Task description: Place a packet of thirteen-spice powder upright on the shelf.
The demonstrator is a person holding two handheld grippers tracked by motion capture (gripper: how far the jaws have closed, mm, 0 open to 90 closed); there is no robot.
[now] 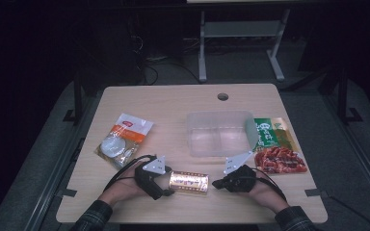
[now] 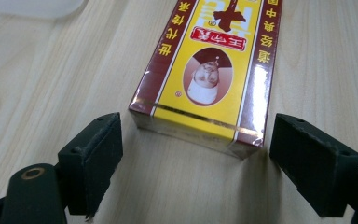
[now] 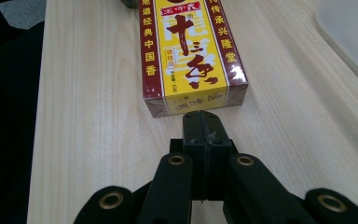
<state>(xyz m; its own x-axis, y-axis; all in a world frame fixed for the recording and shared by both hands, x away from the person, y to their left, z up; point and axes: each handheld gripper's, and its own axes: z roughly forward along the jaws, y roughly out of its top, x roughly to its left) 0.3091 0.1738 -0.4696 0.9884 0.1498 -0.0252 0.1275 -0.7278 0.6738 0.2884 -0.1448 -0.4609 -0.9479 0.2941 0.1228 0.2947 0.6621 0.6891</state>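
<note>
Box [image 1: 188, 182] of yellow and dark red, printed with Chinese characters, lying flat on the wooden surface [image 1: 183, 103], taken here as the landmark. Left hand-held gripper [image 1: 166, 185] at the box's left end in the high view: jaws spread wide, one to each side of that end, pads clear of the box and holding nothing, as the left gripper view shows [image 2: 193, 144]. Right hand-held gripper [image 1: 215, 183] just off the box's right end: jaws pressed fully together with nothing between them, tips pointing at the short end face and just short of it in the right gripper view [image 3: 204, 122]. Clear plastic container [image 1: 218, 133] on the far side of the box, toward the back of the surface and slightly right, its two compartments bare. Orange-and-white pouch [image 1: 124, 139] beyond the box and to its left. Green-and-red packet [image 1: 277, 144] beyond the box and to its right, touching the container's right wall. A person's two hands, in plaid sleeves, hold the grippers on the box's near side.
</note>
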